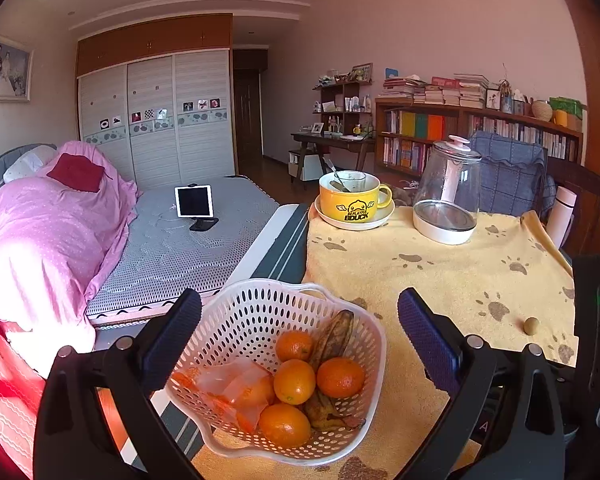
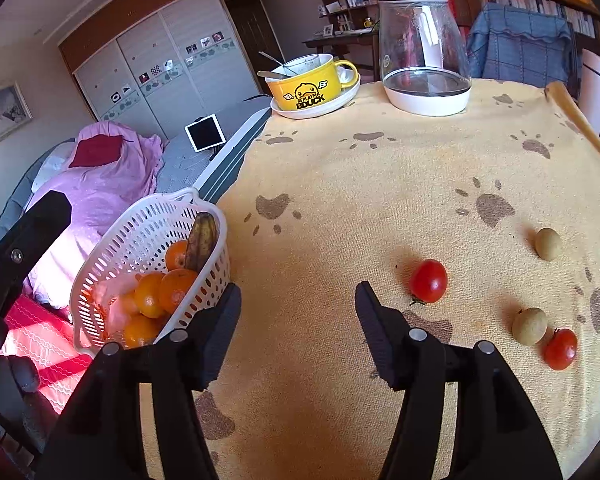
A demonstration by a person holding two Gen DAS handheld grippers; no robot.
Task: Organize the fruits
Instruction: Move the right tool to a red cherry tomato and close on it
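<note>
Your left gripper (image 1: 300, 344): jaws wide open, empty, basket (image 1: 352, 440) between them.
Your right gripper (image 2: 298, 326): jaws open, empty; tomato (image 2: 429, 281) just right.
Hidden: orange bag (image 1: 236, 388) contents unclear.

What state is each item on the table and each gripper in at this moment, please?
left gripper: jaws open, straddling the basket
right gripper: jaws open, empty
basket: upright, holding oranges, bananas, a bag
oranges: in basket
bananas: browned, in basket
tomatoes: loose on cloth
brown fruits: loose on cloth
kettle: lid on
mug: upright on saucer, spoon inside
</note>
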